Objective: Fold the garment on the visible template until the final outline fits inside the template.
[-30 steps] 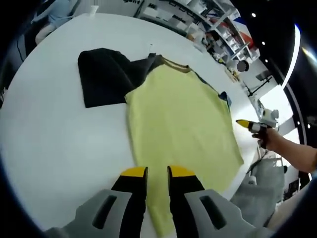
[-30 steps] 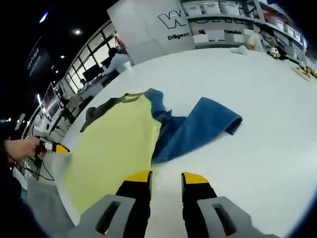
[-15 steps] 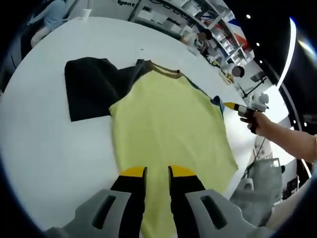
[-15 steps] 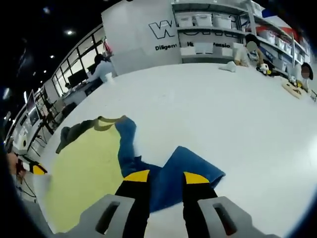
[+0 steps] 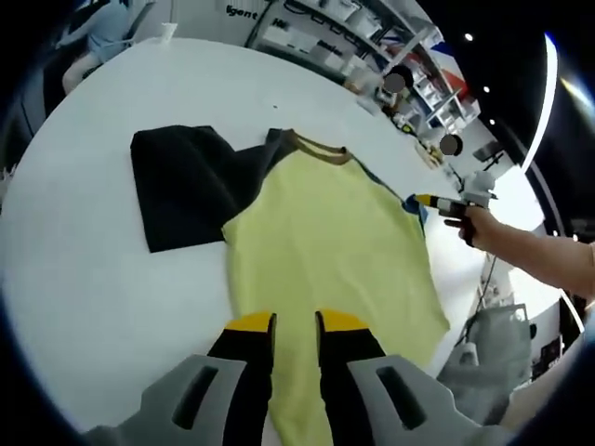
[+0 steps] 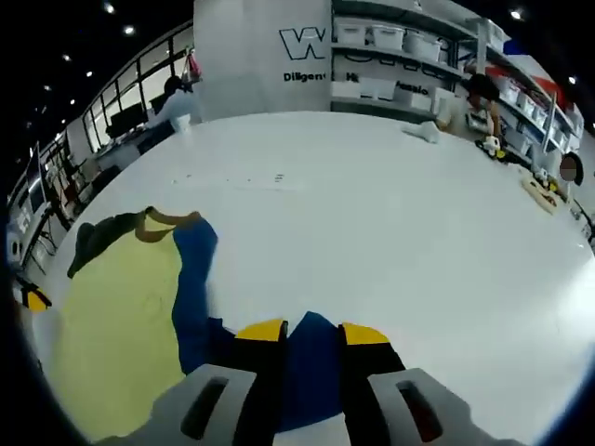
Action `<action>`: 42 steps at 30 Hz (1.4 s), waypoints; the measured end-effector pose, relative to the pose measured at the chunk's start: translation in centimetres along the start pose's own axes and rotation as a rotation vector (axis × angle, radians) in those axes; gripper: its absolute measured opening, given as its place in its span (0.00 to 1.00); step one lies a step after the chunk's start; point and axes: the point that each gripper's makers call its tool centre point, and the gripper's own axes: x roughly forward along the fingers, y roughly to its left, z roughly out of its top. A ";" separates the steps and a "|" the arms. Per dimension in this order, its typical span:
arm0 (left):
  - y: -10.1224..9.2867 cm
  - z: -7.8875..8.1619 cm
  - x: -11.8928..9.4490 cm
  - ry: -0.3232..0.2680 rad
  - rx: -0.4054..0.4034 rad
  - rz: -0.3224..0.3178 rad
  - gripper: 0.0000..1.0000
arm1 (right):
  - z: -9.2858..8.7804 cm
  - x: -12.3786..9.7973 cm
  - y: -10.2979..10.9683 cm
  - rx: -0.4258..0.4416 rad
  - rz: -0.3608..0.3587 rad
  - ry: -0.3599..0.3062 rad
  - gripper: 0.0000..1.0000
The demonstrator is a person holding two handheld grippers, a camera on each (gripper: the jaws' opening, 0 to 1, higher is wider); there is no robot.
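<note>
A T-shirt lies flat on the white table [image 5: 84,279], with a yellow body [image 5: 325,232], a dark sleeve [image 5: 181,186] spread to the left and a brown collar [image 5: 321,147] at the far end. My left gripper [image 5: 296,321] hovers over the shirt's hem, its jaws close together with yellow cloth showing in the narrow gap. My right gripper [image 5: 429,200], held by a hand, sits at the shirt's blue sleeve [image 5: 414,197]. In the right gripper view that gripper [image 6: 311,330] is low over the blue sleeve [image 6: 191,279], with blue cloth showing between its jaws beside the yellow body [image 6: 112,325].
Shelves with boxes [image 6: 400,37] line the back wall. People sit at the table's far edge [image 6: 177,98]. Small objects [image 6: 423,130] lie at the far right of the table. Grey material [image 5: 493,334] sits beyond the table's near edge.
My right gripper has moved in and down onto the blue sleeve, which now reaches between its jaws. The left gripper stays over the hem; its view shifted slightly.
</note>
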 end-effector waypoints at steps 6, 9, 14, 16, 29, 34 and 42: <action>0.4 0.3 0.1 -0.006 -0.006 0.004 0.14 | -0.7 0.2 -0.4 -0.066 -0.025 0.063 0.07; 0.6 0.6 0.2 -0.009 -0.009 0.007 0.14 | -0.9 0.0 -0.4 -0.042 -0.018 0.056 0.00; 1.0 1.1 0.2 -0.017 -0.012 0.016 0.13 | -0.7 -0.8 -1.4 -0.018 -0.033 0.028 0.00; 1.1 1.3 0.2 -0.018 -0.009 0.019 0.12 | -0.4 -1.5 -2.0 -0.017 -0.052 0.005 0.00; 1.1 2.6 0.4 -0.028 -0.001 0.022 0.11 | -0.3 -7.1 -5.4 0.137 -0.116 -0.183 0.00; 1.0 2.8 0.4 -0.030 0.005 0.023 0.10 | -0.3 -9.2 -5.4 0.189 -0.105 -0.276 0.00; 1.0 3.1 0.4 -0.034 0.005 0.024 0.10 | -1.6 -10.7 -5.3 0.277 -0.108 -0.324 0.00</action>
